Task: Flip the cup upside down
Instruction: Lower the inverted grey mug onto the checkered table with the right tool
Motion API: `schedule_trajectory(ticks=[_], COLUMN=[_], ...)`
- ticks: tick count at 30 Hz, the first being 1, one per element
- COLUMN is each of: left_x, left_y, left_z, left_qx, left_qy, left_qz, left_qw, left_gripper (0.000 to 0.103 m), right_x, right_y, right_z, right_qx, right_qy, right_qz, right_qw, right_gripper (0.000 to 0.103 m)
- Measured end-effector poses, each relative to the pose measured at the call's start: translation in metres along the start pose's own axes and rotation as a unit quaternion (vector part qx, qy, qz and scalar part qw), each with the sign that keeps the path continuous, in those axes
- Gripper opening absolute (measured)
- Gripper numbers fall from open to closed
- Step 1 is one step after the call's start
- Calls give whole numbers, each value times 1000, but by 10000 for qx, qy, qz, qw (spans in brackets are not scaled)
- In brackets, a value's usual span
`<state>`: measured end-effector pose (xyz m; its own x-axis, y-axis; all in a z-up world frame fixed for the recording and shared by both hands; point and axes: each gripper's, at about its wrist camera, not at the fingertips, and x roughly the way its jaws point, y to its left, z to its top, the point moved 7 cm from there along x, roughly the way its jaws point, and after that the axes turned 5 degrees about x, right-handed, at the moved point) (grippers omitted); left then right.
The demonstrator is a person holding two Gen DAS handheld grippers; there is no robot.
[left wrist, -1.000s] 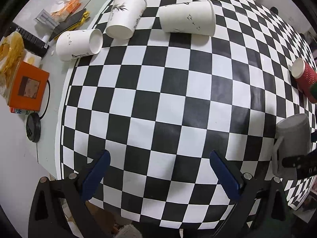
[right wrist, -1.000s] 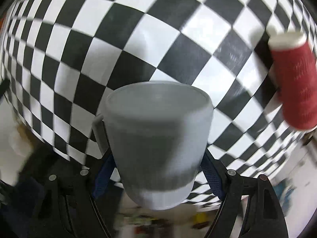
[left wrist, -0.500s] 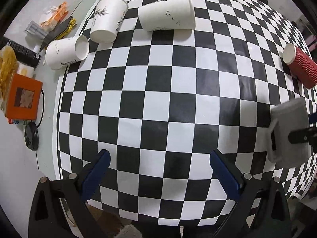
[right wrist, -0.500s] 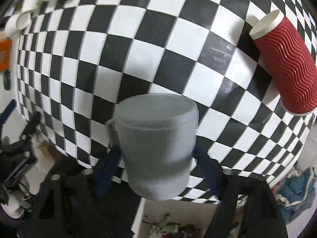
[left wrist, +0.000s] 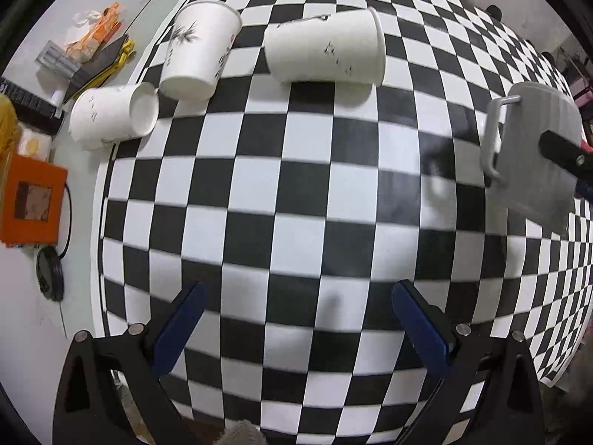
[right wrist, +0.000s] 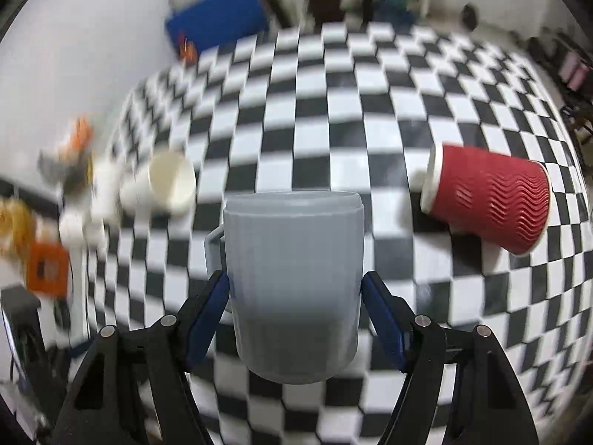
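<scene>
My right gripper (right wrist: 294, 285) is shut on a grey ribbed mug (right wrist: 294, 278), held in the air above the checkered tablecloth (right wrist: 333, 111), handle to the left. The mug's far end points away from the camera; which end is its mouth I cannot tell. In the left wrist view the same mug (left wrist: 533, 152) hangs at the right edge, tilted, with a dark gripper finger (left wrist: 563, 155) across it. My left gripper (left wrist: 294, 319) is open and empty, low over the near part of the cloth.
A red ribbed paper cup (right wrist: 489, 204) lies on its side to the right. Three white paper cups (left wrist: 326, 52) (left wrist: 200, 52) (left wrist: 115, 116) lie at the far left of the cloth. An orange box (left wrist: 31, 204) and clutter sit beyond the cloth's left edge.
My right gripper has swung the mug up and rotated, so its view now looks across the table instead of down. In the left wrist view the mug rose along the right edge.
</scene>
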<state>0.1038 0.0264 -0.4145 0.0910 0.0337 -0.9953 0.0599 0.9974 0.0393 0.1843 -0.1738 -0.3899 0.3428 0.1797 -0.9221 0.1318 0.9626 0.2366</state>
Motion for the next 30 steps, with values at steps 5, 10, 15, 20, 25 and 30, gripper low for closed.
schedule_trajectory(ticks=[5,10,15,20,25,30], left_x=[5,6,14,10,5,6], left_y=[-3,-5,-9,-6,7,26], left_z=[13,8,-6,-11,-2,10], left_qx=[163,349,536,611,461,263], left_qy=[-134,-196,-55,-30,0,-20], left_qz=[-21,-20,-45,-130,-250,-272], left_qw=[9998,9992,9985,9980,9986,9993], left_gripper=[102,102,102,102,102,102], right_x=[6,8,7,19,39,54], right_y=[12,14,18,16,20,31], right_z=[-13,-49,-69,-52,-28,-16], right_qx=[-120,-386,-411,-74,-173,-384], right_qy=[-877,-1196,-1215,213,1810,2311], right_qz=[-262,-497,-593,-525,-295,-336], right_qw=[9957,9908,9900,9984,9829,9716], right_gripper=[75,75,75,84,84,80])
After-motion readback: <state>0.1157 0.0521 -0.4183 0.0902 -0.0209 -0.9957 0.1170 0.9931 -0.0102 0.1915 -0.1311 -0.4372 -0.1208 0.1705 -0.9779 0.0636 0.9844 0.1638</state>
